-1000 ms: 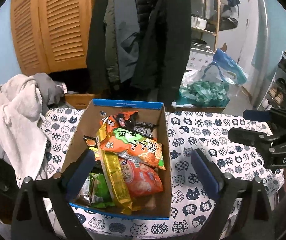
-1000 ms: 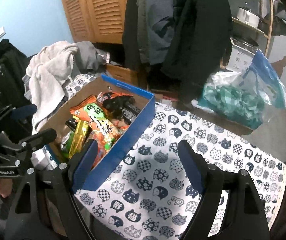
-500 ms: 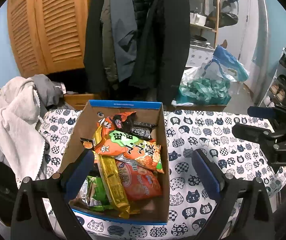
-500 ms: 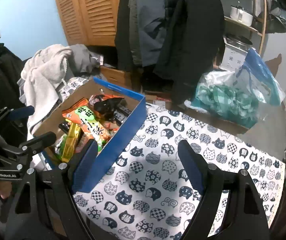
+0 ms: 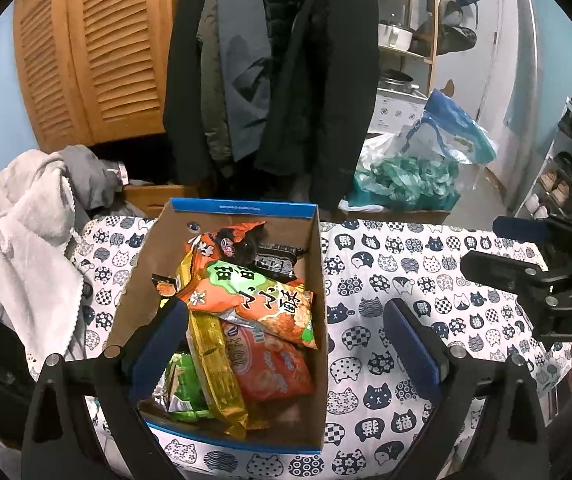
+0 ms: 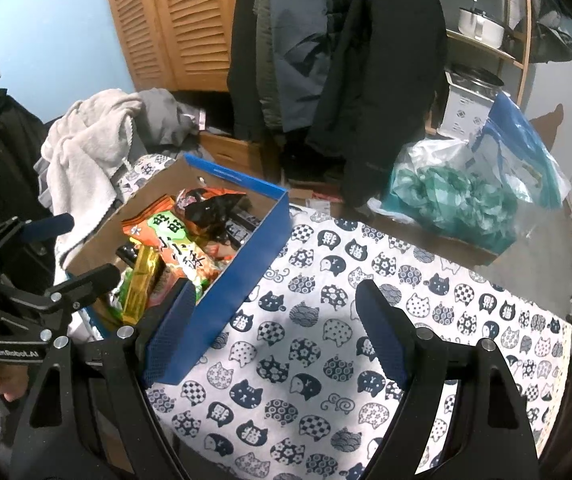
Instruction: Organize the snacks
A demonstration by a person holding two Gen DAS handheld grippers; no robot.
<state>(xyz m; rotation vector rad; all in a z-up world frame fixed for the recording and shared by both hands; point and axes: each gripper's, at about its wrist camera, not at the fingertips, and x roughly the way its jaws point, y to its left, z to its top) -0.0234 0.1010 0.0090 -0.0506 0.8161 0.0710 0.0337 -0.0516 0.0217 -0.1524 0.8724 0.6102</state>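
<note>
Left wrist view: the cardboard box (image 5: 318, 264) stands on the tabletop (image 5: 426, 280), holding about six snack packets (image 5: 254, 300). They look light, soft and slippery; a sealed edge seems the best hold. The left hand-held gripper (image 5: 286, 344) is spread apart, empty.

Right wrist view: the right hand-held gripper (image 6: 274, 324) is also apart, empty, just beside the one box.

Coats (image 5: 270, 80) hang before louvred wardrobe (image 5: 86, 52); grey towel (image 5: 22, 240) left; cat-print cloth (image 6: 366, 340).

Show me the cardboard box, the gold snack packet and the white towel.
cardboard box (image 5: 318, 280), left wrist view, right inner wall.
gold snack packet (image 5: 216, 372), left wrist view, middle of wrapper.
white towel (image 6: 86, 156), right wrist view, draped middle.
</note>
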